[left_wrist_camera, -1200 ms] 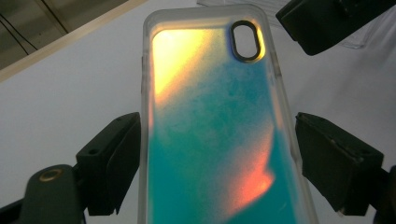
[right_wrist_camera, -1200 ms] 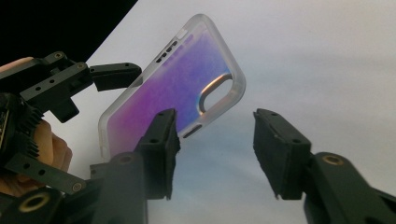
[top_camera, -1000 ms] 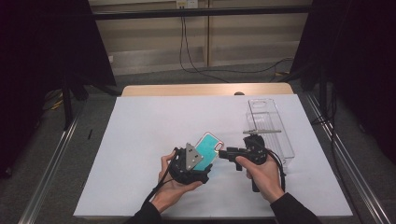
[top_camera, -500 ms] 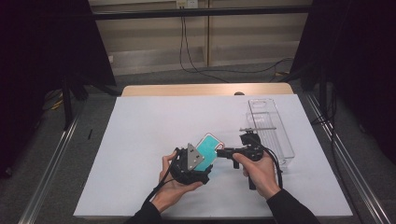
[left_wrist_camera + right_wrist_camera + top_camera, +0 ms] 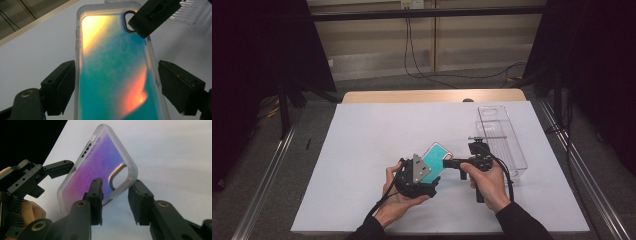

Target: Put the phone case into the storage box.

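Phone case (image 5: 435, 161), teal with a clear rim, is held up off the white table (image 5: 377, 130) near its front edge, between the person's two hands. The table is the biggest thing here, a white sheet over a wooden top whose far edge shows as a tan strip.

On the right side of the table stands a clear plastic bin (image 5: 500, 136), long and narrow, running away from the person; I cannot tell whether anything lies in it. It sits just beyond the right tool and well clear of the case.

The left tool (image 5: 414, 176) lies in the upturned left hand (image 5: 398, 200). In the left gripper view the case (image 5: 113, 65) runs lengthwise between the two jaws, which stand wide at its long edges; the left jaw is at the rim, while a narrow gap seems to show at the right jaw, so a firm hold cannot be confirmed from there.

The right tool (image 5: 451, 162) comes in from the right, gripped in the right hand (image 5: 486, 182). In the right gripper view its jaws, which have just been closing, bracket the case's corner (image 5: 125, 178) by the camera cutout, one pad in front of the case's back and the other beside the rim; contact cannot be made out.
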The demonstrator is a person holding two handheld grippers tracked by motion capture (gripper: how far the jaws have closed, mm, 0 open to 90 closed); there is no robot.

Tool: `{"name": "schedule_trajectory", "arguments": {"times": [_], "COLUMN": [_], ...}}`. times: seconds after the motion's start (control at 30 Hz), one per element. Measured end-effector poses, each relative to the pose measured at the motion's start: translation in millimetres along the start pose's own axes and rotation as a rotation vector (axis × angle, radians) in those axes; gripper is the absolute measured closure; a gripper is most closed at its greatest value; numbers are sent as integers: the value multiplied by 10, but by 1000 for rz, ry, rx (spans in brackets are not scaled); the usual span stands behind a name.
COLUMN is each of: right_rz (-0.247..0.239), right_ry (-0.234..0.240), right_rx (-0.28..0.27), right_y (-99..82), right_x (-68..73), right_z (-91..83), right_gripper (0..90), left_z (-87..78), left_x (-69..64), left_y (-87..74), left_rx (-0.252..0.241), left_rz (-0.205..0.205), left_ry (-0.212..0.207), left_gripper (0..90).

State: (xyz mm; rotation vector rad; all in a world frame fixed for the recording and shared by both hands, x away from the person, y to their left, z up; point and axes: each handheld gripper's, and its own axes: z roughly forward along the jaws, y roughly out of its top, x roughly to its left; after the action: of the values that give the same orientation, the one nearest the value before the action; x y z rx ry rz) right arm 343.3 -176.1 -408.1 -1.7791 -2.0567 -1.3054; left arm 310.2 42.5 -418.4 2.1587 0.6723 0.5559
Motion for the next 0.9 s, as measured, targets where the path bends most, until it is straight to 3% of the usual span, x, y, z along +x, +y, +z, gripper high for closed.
{"name": "schedule_trajectory", "arguments": {"times": [0.27, 0.63, 0.77, 0.9], "right_rz": [13, 75, 89, 96], "right_ry": [19, 67, 93, 105], "right_rx": [-3, -28, -39, -73], "right_y": [4, 27, 31, 40], "right_x": [6, 5, 17, 29], "right_z": [-7, -11, -9, -6], "right_gripper": [724, 801, 822, 824], "left_z": [31, 75, 96, 123], "left_x": [-7, 18, 39, 111], "left_y": [-18, -33, -42, -36], "left_rx": [16, 12, 4, -8], "left_rz": [13, 25, 5, -47], "left_ry": [16, 53, 55, 24], "left_gripper": [171, 172, 170, 160]}}
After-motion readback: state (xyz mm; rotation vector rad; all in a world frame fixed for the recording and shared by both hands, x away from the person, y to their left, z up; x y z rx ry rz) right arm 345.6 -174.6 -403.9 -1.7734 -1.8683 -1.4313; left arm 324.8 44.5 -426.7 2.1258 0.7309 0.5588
